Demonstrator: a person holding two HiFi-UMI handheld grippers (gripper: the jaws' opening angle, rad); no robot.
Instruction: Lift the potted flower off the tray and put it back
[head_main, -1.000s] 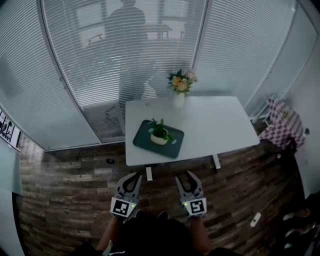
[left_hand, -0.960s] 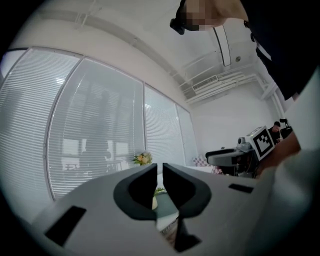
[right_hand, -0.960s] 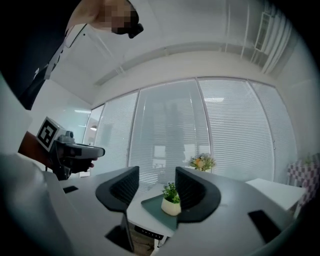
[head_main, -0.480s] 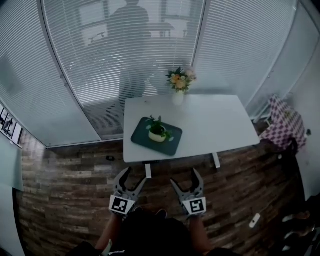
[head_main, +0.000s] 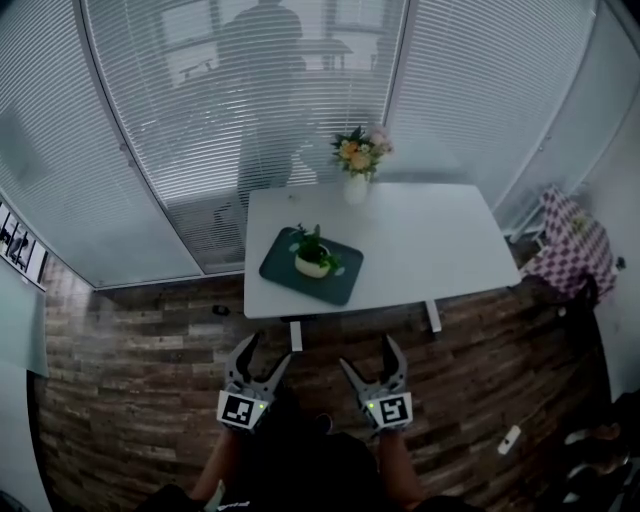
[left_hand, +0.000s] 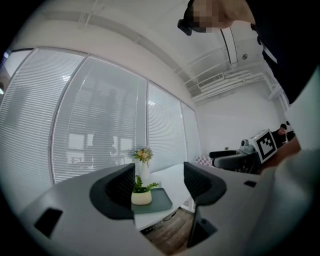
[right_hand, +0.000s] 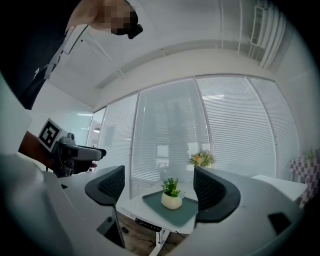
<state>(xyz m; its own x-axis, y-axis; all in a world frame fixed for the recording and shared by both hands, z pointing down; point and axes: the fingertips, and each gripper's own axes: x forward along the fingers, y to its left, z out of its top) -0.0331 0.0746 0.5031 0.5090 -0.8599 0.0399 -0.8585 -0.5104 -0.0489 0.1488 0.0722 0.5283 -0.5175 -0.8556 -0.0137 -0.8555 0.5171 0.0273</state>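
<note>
Head view | left claw (head_main: 266, 352), right claw (head_main: 368, 355): just opening, spread, empty, likely readying a grasp | pot (head_main: 312, 262) untouched on tray (head_main: 340, 285), surface (head_main: 420, 250) front-left corner

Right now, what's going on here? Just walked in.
A person stands back from the white table, holding the left gripper and the right gripper level, both aimed at the table. The fingers of both have just been opening and now stand wide apart, with nothing gripped. The potted flower sits on the dark green tray toward the table's near left side, untouched. A vase of flowers stands at the far edge. The lift has not begun.
</note>
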